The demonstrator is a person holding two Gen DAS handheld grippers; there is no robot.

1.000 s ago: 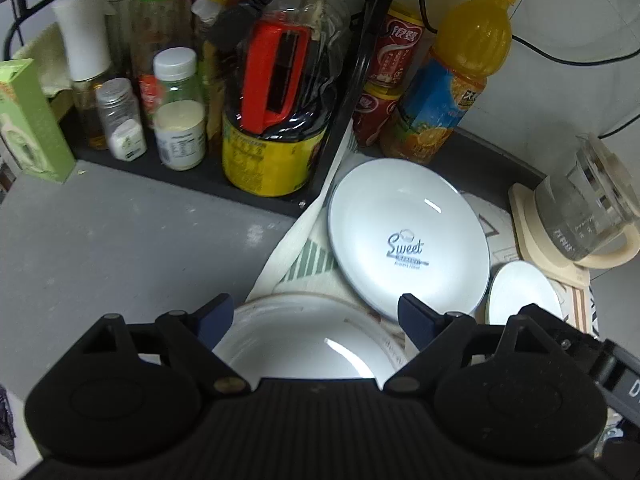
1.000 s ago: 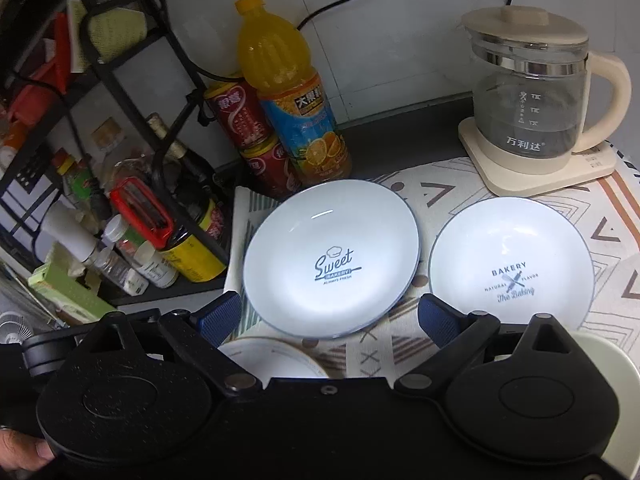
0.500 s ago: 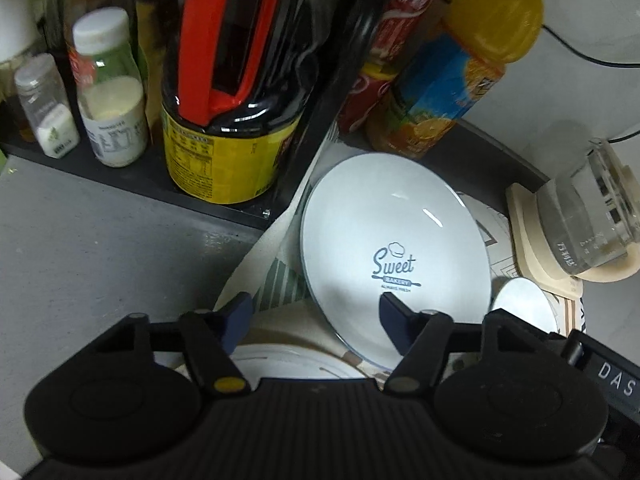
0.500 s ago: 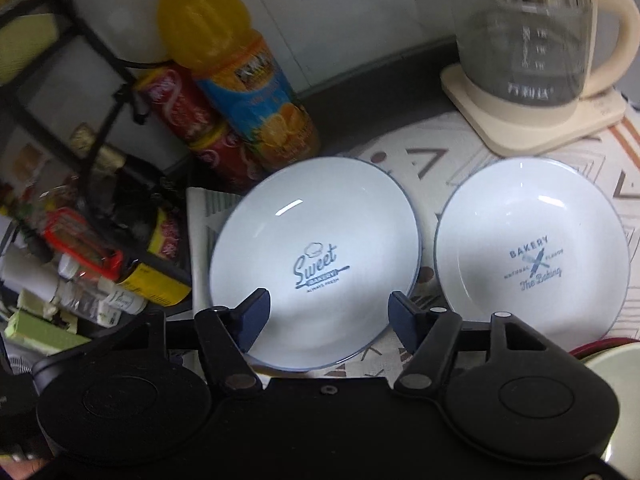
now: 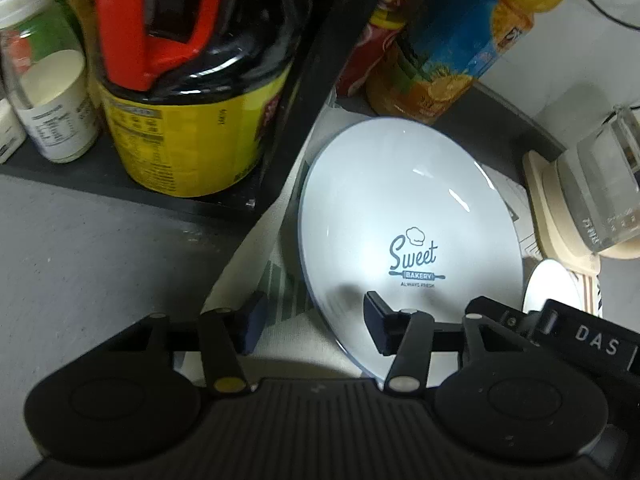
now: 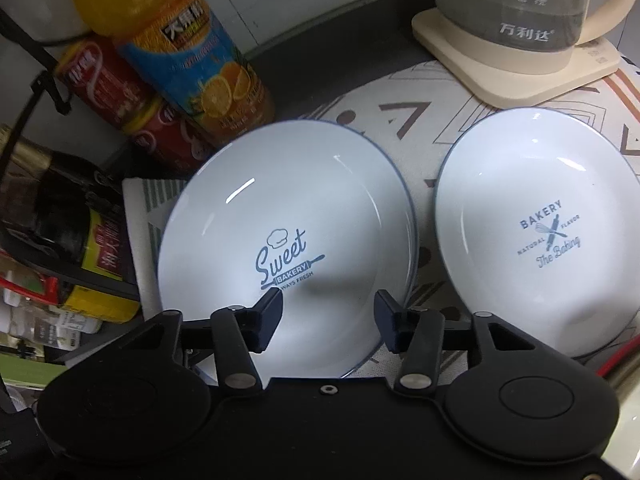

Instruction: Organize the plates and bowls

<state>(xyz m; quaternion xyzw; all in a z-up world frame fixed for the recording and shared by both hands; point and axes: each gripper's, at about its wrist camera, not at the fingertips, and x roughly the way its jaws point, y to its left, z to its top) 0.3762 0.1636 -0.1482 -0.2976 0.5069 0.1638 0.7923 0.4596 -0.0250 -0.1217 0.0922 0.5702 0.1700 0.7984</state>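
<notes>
Two handheld grippers point steeply down at a white plate printed "Sweet Bakery" (image 6: 280,236), which lies flat on a patterned cloth (image 6: 404,128).

The left gripper (image 5: 314,320) straddles the plate's near-left rim: 1 finger (image 5: 252,322) is over the cloth just outside the rim, the other sits over the plate's white surface below the lettering. Its jaws stand partly apart and have just been closing, with the rim between them; neither pad visibly presses it.

The right gripper (image 6: 328,314) hangs over the same plate's near edge, both fingers above its white surface, jaws partly apart and likewise just closing, nothing visibly clamped.

A 2nd white plate printed "Bakery" (image 6: 540,236) lies just to the right, close beside the 1st. Behind them stand an orange juice bottle (image 6: 184,52), red cans (image 6: 120,96) and a glass kettle (image 6: 516,12) on a cream base. A dark jug with a red handle (image 5: 176,60) sits on a black rack at left.

Compared with 1 second ago, both grippers are lower and closer, the "Sweet" plate fills more of each view, and the plain white dish once under the left gripper is gone from sight.
</notes>
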